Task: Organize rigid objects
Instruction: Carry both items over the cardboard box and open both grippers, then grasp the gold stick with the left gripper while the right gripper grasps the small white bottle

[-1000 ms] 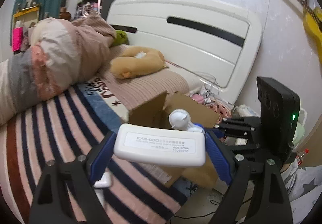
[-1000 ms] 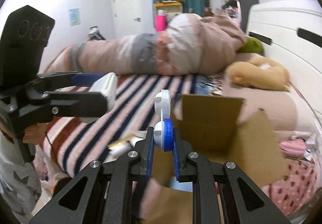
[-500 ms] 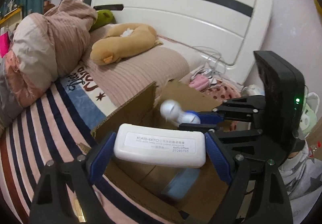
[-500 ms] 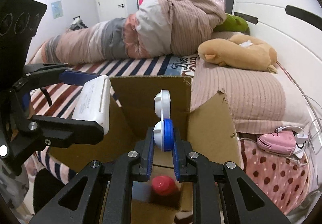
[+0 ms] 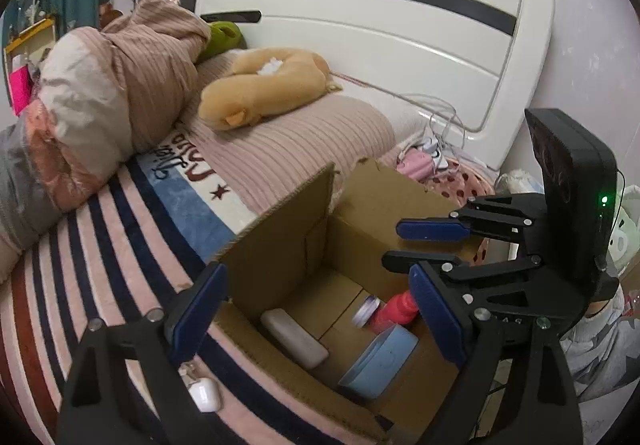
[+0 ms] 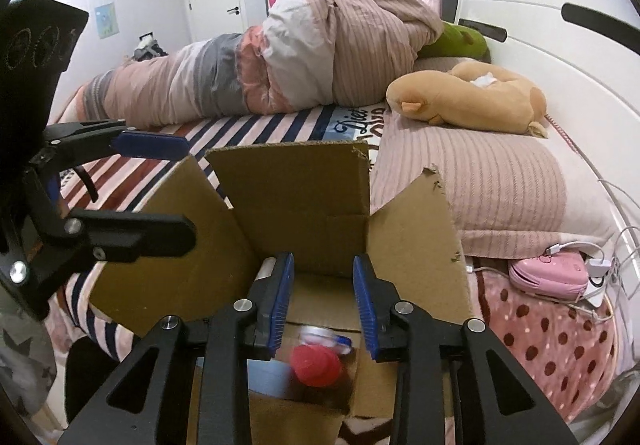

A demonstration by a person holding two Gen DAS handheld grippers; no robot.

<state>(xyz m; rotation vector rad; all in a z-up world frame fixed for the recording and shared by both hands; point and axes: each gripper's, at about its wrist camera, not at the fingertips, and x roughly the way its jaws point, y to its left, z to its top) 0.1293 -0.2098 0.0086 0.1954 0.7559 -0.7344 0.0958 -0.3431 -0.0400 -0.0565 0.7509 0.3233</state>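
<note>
From the left wrist view, the left gripper (image 5: 316, 309) hangs over the open cardboard box (image 5: 280, 245) on the bed (image 5: 100, 245), its fingers spread wide and empty. On the box floor lie a white case (image 5: 294, 338), a light blue container (image 5: 380, 361), a red bottle (image 5: 394, 311) and a small round case (image 5: 366, 311).

From the right wrist view, the right gripper (image 6: 323, 305) also hovers above the box (image 6: 296, 197), fingers parted with nothing between them; the red bottle (image 6: 316, 366) shows blurred below.
</note>
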